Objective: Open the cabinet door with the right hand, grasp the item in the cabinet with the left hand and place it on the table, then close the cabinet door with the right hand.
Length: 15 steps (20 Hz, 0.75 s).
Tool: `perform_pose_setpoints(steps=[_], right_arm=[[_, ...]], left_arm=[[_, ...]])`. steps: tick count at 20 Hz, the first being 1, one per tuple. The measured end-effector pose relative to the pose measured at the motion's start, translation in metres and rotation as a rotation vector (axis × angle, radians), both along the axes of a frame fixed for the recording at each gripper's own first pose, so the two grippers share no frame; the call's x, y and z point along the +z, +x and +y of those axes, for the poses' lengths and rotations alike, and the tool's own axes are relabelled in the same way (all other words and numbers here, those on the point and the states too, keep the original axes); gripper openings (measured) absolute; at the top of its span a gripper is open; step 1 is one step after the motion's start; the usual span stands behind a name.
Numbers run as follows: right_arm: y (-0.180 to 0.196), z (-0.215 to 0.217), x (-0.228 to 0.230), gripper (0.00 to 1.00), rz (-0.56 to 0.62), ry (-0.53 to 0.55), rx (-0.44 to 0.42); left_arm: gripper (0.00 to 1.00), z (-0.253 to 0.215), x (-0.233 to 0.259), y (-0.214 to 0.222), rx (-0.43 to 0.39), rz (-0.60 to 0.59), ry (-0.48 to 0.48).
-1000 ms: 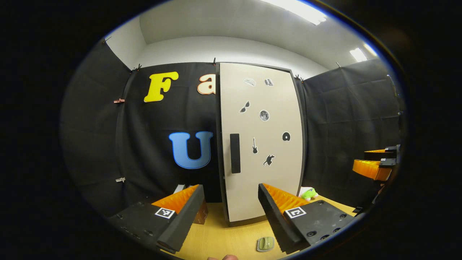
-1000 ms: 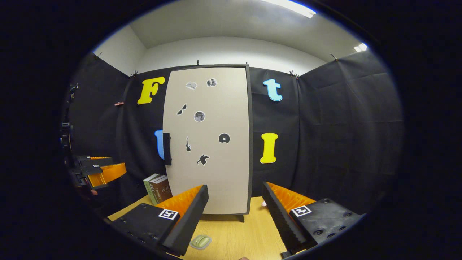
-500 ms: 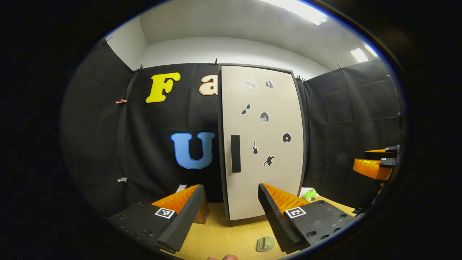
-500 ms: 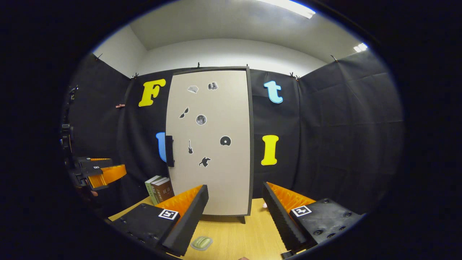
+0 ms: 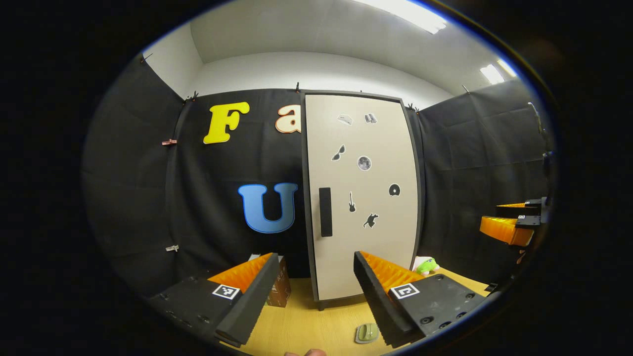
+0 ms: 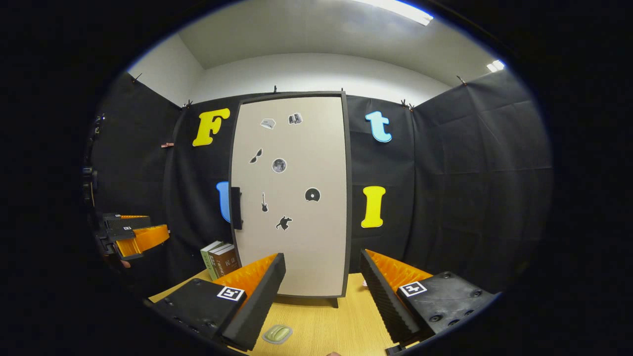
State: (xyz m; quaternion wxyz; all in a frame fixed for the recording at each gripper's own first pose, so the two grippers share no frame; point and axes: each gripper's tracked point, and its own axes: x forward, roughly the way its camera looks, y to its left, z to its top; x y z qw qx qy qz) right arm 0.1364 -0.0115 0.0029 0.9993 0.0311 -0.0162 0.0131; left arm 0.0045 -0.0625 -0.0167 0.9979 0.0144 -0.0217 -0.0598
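Note:
A tall beige cabinet (image 5: 363, 198) stands on the wooden table (image 5: 306, 326) with its door shut; a black handle (image 5: 325, 211) runs down the door's left edge. In the right gripper view the same cabinet (image 6: 292, 198) and handle (image 6: 236, 207) stand ahead. My left gripper (image 5: 311, 291) is open and empty, well short of the door. My right gripper (image 6: 321, 291) is open and empty too, also apart from the cabinet. The right gripper (image 5: 512, 222) shows far right in the left gripper view, the left gripper (image 6: 131, 235) far left in the right gripper view. What the cabinet holds is hidden.
Brown and green books (image 6: 220, 259) stand left of the cabinet. A small green plush toy (image 5: 424, 266) lies to its right. A pale green mouse-like object (image 5: 367, 333) rests on the table near my fingers, also the same object (image 6: 277, 333). Black cloth walls surround the booth.
Both views have drifted a little, so the cabinet sits slightly lower and to the right in them. Both grippers stay open and the door stays shut.

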Motion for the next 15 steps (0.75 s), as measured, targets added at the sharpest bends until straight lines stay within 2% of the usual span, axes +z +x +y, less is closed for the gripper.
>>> perform_pose_setpoints(steps=[15], right_arm=[[0.0021,-0.0001,0.0005,0.97,0.010,-0.017,0.015]], left_arm=[[0.95,-0.0040,0.0036,0.0055,-0.009,-0.010,0.006]])
